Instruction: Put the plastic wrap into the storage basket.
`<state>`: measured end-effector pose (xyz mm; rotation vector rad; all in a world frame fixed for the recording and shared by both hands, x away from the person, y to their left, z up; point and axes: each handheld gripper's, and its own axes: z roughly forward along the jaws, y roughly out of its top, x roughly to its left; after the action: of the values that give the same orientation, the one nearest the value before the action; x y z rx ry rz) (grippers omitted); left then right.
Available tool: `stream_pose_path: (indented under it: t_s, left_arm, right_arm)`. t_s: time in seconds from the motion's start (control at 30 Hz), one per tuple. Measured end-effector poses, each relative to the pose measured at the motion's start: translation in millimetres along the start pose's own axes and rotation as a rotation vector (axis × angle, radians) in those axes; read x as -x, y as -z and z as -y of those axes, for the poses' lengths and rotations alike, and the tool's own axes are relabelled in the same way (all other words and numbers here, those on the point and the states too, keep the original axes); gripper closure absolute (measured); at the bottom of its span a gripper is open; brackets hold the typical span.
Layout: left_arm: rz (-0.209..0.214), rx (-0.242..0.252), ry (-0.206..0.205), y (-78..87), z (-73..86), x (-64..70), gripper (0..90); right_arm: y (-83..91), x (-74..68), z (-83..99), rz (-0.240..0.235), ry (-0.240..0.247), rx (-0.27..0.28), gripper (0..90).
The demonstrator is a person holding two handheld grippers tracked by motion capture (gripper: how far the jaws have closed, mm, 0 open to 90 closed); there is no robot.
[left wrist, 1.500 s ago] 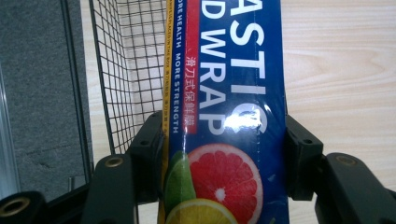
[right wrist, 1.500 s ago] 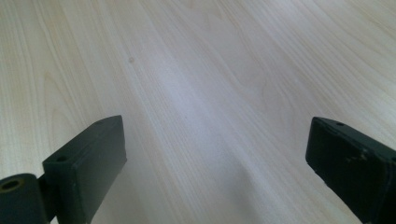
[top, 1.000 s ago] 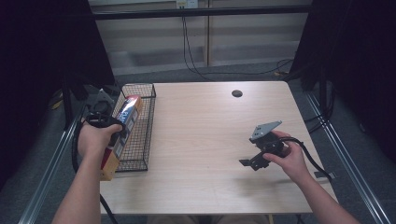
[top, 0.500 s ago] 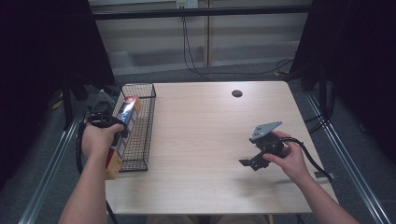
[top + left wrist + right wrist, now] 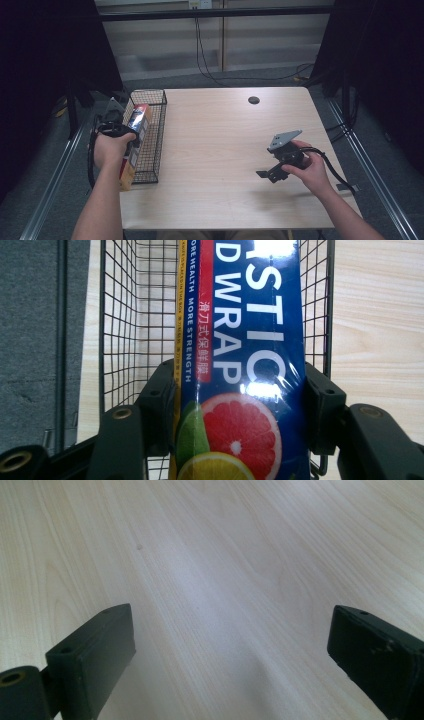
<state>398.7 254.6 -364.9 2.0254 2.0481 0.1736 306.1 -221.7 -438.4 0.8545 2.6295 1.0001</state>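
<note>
left gripper (image 5: 240, 405): its two black jaws press on either side of the plastic wrap box (image 5: 240, 365), pinching it across its width; in the high view the person's left hand (image 5: 111, 147) holds this gripper at the table's left edge.
plastic wrap box: a long blue carton with white lettering, a red stripe and citrus slices printed near the held end; in the high view it (image 5: 136, 131) lies lengthwise over the wire basket (image 5: 156, 145), its far end raised above the rim, its near end reaching past the basket's near end towards the person.
wire basket: black mesh, narrow and long, standing on the left side of the table (image 5: 220, 140), parallel to its left edge; in the left gripper view the mesh walls (image 5: 120, 315) show on both sides of the box and the wood shows through the bottom.
right gripper (image 5: 230, 660): jaws spread wide with nothing between them, bare wood below; in the high view it (image 5: 267, 175) sits low over the right half of the table in the person's right hand (image 5: 310, 170), grey plate on top, jaws towards the left.
spacing: the two grippers are well apart.
table: pale wood, with a small dark round cap (image 5: 254, 100) near the far edge.
</note>
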Motion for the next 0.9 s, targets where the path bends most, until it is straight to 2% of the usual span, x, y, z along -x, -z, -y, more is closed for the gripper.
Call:
stream_pose_path:
  t_s: [0.43,0.67,0.9]
  left_arm:
    - [-0.02,-0.019,0.028,-18.5,-1.8,2.3,44.0]
    - [-0.037,-0.019,0.012,-21.6,-3.9,2.7,43.9]
    - [-0.04,-0.021,0.017,-23.7,-5.3,4.5,43.8]
  right_arm:
    - [-0.5,0.0,0.3,-0.001,0.01,-0.001,4.4]
    - [-1.2,-0.6,0.4,0.004,0.018,-0.011,4.4]
    - [-1.5,-1.1,0.5,0.007,0.014,-0.015,4.4]
